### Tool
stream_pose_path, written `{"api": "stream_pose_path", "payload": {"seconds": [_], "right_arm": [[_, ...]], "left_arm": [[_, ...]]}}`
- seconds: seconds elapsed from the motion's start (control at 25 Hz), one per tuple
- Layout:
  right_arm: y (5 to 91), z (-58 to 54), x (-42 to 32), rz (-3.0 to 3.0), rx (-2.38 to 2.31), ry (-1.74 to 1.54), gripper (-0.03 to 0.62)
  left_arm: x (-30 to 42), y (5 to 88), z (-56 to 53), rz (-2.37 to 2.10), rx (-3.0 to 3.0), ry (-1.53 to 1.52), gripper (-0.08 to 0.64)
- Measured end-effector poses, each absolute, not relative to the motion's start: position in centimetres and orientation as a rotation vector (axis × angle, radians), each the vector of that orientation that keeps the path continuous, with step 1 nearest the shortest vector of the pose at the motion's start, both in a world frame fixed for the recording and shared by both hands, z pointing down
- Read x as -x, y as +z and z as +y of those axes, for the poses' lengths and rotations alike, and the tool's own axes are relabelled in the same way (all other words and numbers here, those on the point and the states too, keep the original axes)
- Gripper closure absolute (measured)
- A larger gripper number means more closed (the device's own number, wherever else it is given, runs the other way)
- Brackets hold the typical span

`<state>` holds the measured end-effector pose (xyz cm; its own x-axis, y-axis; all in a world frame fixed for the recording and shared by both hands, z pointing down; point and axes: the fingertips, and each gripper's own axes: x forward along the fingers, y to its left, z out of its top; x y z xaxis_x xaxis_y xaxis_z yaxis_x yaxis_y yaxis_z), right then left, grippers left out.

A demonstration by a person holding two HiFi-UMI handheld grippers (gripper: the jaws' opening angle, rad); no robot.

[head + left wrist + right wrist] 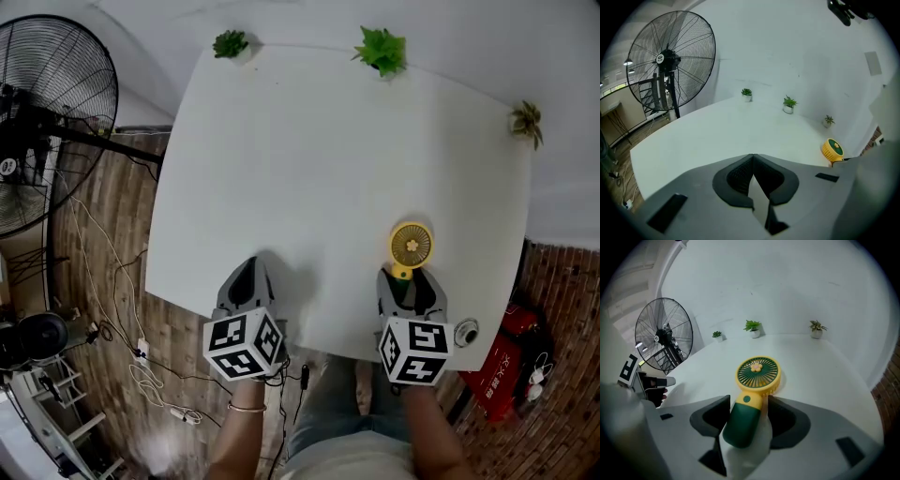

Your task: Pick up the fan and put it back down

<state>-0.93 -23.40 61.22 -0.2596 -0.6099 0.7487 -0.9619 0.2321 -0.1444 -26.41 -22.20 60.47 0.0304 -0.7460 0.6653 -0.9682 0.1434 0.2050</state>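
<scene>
A small hand-held fan [411, 246] with a yellow head and a dark green handle lies flat on the white table [309, 159], near its front right edge. In the right gripper view the fan [757, 373] points away from me, its handle between the jaws. My right gripper [410, 279] is open around that handle, with a narrow gap on each side. My left gripper [251, 267] is shut and empty over the table's front left part; its view shows the fan [832, 149] far to the right.
Three small potted plants [232, 44] [382, 49] [527, 120] stand along the table's far edge. A large black floor fan [47, 112] stands left of the table, with cables on the wooden floor. A red item [511, 361] lies at the right.
</scene>
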Motion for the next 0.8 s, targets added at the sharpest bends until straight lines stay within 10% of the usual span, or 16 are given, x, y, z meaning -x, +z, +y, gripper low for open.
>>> {"api": "stream_pose_path", "payload": {"seconds": [0.8], "right_arm": [[61.5,-23.46,-0.05,-1.884,-1.474,0.793,0.413]], "left_arm": [[25.49,61.21,-21.94,-1.734,-1.651,0.427,0.554]]}}
